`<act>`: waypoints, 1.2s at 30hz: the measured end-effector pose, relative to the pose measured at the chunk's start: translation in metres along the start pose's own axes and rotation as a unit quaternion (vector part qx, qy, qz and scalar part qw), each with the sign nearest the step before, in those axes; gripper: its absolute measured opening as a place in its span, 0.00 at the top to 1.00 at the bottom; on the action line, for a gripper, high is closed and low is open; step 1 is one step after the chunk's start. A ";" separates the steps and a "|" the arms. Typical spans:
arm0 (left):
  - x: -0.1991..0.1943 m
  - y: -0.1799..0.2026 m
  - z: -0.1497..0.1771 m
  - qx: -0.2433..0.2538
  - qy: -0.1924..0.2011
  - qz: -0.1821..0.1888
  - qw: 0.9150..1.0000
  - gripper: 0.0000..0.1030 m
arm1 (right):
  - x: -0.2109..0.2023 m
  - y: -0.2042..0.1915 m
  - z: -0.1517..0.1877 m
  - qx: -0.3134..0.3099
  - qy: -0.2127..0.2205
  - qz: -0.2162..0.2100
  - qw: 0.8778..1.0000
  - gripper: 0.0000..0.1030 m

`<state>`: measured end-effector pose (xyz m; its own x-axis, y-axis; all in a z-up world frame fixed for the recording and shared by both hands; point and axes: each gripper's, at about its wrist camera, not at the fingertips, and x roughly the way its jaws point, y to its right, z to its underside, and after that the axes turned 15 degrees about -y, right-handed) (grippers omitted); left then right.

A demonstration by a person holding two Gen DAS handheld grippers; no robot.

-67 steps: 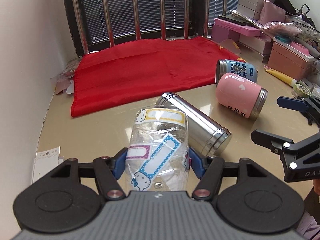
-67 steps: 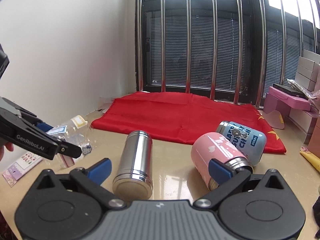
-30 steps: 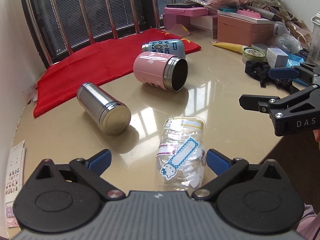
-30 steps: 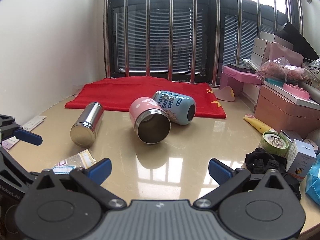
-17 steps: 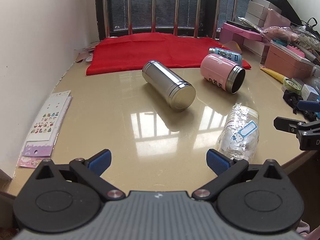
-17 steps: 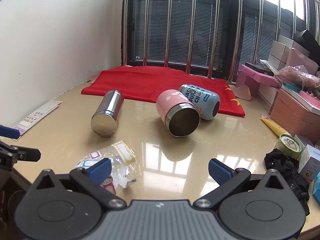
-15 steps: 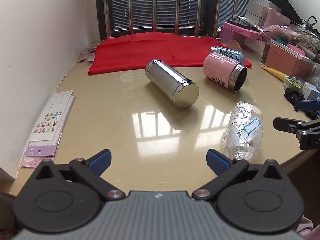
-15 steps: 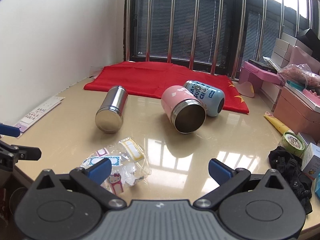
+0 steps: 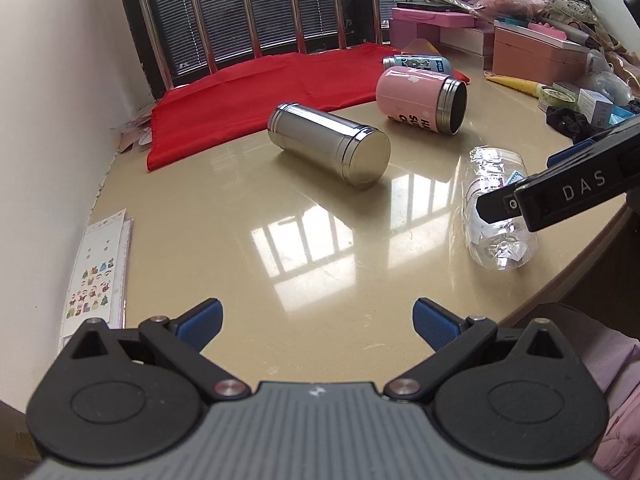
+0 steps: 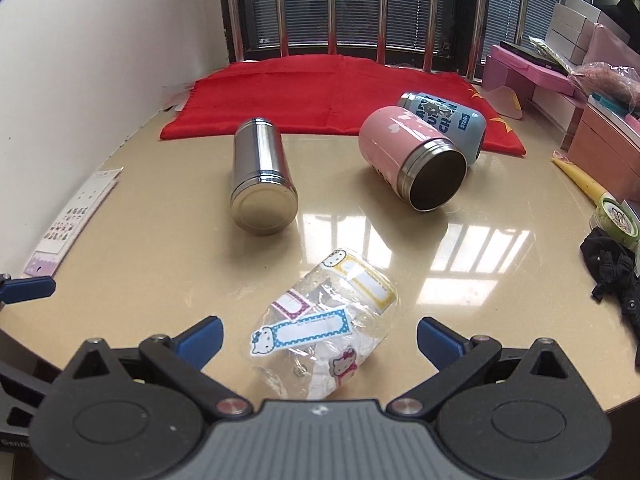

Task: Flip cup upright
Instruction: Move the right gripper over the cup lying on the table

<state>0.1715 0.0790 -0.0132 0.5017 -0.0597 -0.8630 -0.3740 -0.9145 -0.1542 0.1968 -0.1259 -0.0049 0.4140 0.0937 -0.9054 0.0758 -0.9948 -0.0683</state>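
Note:
A clear plastic cup with Hello Kitty stickers lies on its side near the table's front edge; it also shows in the left wrist view. My right gripper is open with the cup between its fingers, not touching. My left gripper is open and empty over bare table, left of the cup. A steel cup, a pink cup and a blue cup also lie on their sides.
A red cloth covers the back of the table. Sticker sheets lie by the left wall. Pink boxes, a tape roll and a black cloth crowd the right side.
My left gripper let go of the clear cup and drew back to the left. My right gripper has moved down and in, and the cup now lies between its open fingers.

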 end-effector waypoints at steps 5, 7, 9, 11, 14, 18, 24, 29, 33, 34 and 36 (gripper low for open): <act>0.001 -0.014 0.003 -0.019 0.008 0.008 1.000 0.00 | 0.027 -0.001 -0.014 0.049 -0.036 0.010 0.998 0.05; 0.001 -0.018 0.004 -0.027 0.010 0.011 1.000 0.00 | 0.037 0.000 -0.017 0.063 -0.043 0.017 0.997 0.16; 0.002 -0.020 0.005 -0.033 0.009 0.015 0.999 0.00 | 0.042 0.001 -0.018 0.061 -0.050 0.013 0.997 0.21; 0.003 -0.021 0.006 -0.036 0.008 0.016 0.999 0.00 | 0.042 0.001 -0.019 0.041 -0.053 0.011 0.998 0.24; 0.004 -0.021 0.008 -0.037 0.005 0.016 0.999 0.00 | 0.040 -0.004 -0.019 -0.050 -0.060 0.022 0.997 0.25; 0.005 -0.016 0.006 -0.038 0.000 0.014 0.999 0.00 | 0.037 -0.006 -0.021 -0.197 -0.081 0.020 0.977 0.25; 0.004 0.000 0.001 -0.037 -0.004 0.013 0.999 0.00 | 0.037 0.000 -0.026 -0.262 -0.101 0.019 0.960 0.28; 0.001 0.009 -0.003 -0.036 -0.003 0.008 0.999 0.00 | 0.032 0.013 -0.027 -0.205 -0.088 -0.009 0.975 0.02; 0.000 0.013 -0.009 -0.039 -0.004 0.003 0.999 0.00 | 0.020 0.021 -0.033 -0.121 -0.058 -0.020 0.991 0.02; 0.000 0.013 -0.010 -0.041 -0.004 0.001 0.999 0.00 | 0.020 0.021 -0.035 -0.106 -0.051 -0.015 0.993 0.02; -0.001 0.014 -0.012 -0.045 -0.005 0.000 0.999 0.00 | 0.025 0.021 -0.040 -0.089 -0.052 -0.010 0.995 0.02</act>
<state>0.1752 0.0612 -0.0087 0.4943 -0.0563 -0.8675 -0.3023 -0.9467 -0.1108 0.2452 -0.1430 -0.0127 0.3148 0.1000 -0.9439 0.2467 -0.9689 -0.0204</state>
